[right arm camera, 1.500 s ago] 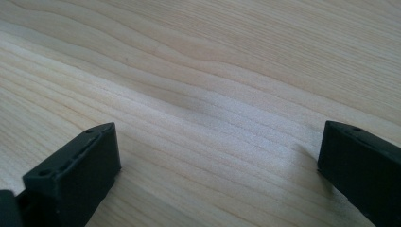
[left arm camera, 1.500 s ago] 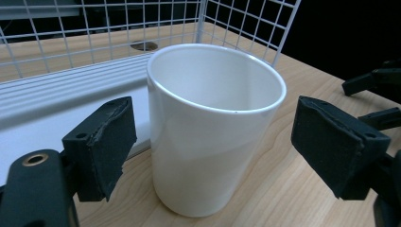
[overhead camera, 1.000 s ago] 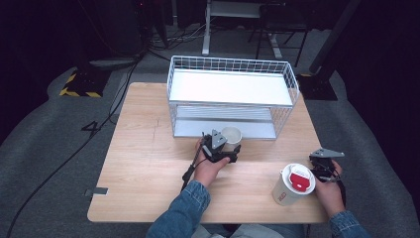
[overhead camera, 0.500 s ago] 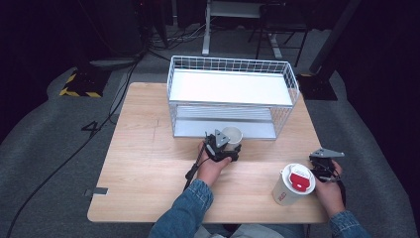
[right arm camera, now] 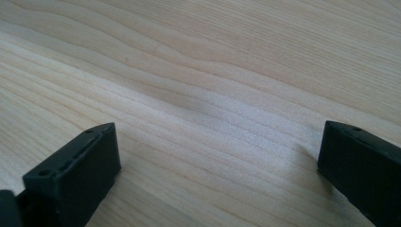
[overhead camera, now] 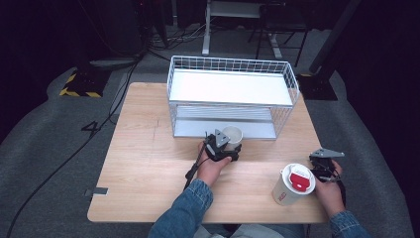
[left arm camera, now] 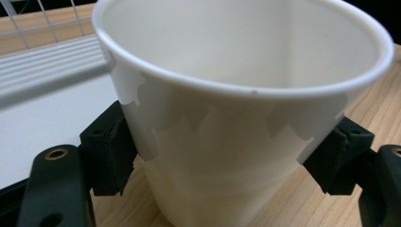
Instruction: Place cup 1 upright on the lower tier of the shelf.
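- Left gripper [overhead camera: 224,147]: jaws have just been closing and now clamp the white paper cup [overhead camera: 232,136], 1 pad on each side of its wall, below the rim.
- In the left gripper view the cup [left arm camera: 236,118] stands upright with its mouth open, and its base rests on the bench [left arm camera: 378,104].
- Cup location: on the wooden bench [overhead camera: 143,163], just in front of the white wire basket rack [overhead camera: 233,89], near the middle of the rack's lower shelf edge.
- Right gripper [overhead camera: 324,163]: held low at the right edge of the bench; the right gripper view shows its jaws [right arm camera: 217,170] well apart with bare wood grain between them, nothing held.
- A 2nd paper cup with a white lid and red label [overhead camera: 293,183] stands upright just beside the right gripper, on its left in the high view.
- The 2 cups are well apart.
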